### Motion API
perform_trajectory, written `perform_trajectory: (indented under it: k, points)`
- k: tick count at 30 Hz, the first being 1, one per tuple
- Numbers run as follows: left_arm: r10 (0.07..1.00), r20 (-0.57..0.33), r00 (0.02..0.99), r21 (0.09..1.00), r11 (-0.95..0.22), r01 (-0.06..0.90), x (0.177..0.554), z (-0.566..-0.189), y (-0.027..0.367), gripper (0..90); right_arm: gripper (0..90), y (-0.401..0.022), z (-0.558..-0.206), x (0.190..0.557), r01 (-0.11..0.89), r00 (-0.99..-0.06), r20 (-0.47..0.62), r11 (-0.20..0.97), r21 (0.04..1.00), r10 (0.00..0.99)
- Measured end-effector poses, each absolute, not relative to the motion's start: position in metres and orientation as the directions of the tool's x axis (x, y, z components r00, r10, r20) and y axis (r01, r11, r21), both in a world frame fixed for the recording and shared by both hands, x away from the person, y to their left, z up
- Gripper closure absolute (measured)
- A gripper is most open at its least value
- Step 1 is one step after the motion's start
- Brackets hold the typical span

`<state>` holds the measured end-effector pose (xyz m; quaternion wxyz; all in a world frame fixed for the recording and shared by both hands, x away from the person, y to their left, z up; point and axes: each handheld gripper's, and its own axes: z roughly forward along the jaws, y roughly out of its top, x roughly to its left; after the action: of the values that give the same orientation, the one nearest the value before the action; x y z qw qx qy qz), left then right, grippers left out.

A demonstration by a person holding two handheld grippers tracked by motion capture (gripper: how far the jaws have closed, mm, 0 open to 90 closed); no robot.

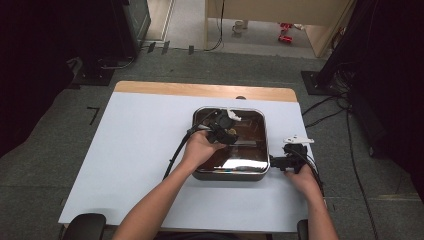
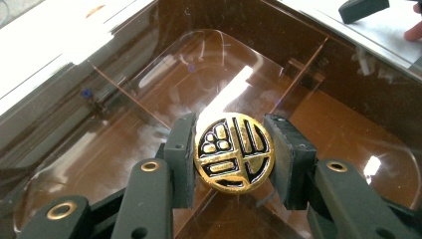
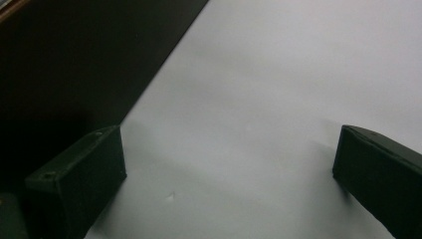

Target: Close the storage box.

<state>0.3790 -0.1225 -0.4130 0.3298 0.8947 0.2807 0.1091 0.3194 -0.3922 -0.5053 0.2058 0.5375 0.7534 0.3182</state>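
Observation:
A round gold-and-black medallion (image 2: 234,152) is pinched edge to edge by my left gripper (image 2: 233,158), which is shut on it. It hangs inside a square metal tray (image 1: 231,175) that has a glossy brown inside (image 2: 149,89) with thin dividing ridges. In the high view my left gripper (image 1: 222,131) is over the tray's middle. My right gripper (image 1: 280,162) rests on the white table beside the tray's right front corner. Its fingers (image 3: 79,174) stand wide apart in the right gripper view with nothing between them, and the tray's dark wall (image 3: 74,59) is at its left.
The tray sits right of centre on a white sheet (image 1: 135,150) that covers the table, with a wooden strip (image 1: 200,90) at the far edge. A tip of the right gripper (image 2: 363,9) lies beyond the tray's rim. Cables and stands line the floor around the table.

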Motion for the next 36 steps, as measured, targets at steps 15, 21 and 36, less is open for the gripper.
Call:
perform_trajectory:
  k: [15,21,36]
  points:
    - [0.572,-0.026,0.82,0.671,-0.598,0.439,0.38,-0.419,-0.117,57.9,0.0,-0.392,-0.505,0.319,0.679,-0.337,0.032,0.22,0.701,0.941]
    - [0.567,-0.047,0.822,0.696,-0.572,0.435,0.381,-0.414,-0.113,47.9,0.0,-0.392,-0.505,0.319,0.679,-0.337,0.032,0.22,0.701,0.941]
    - [0.532,-0.163,0.831,0.778,-0.448,0.44,0.382,-0.393,-0.062,31.8,0.0,-0.392,-0.505,0.319,0.678,-0.338,0.031,0.221,0.701,0.941]
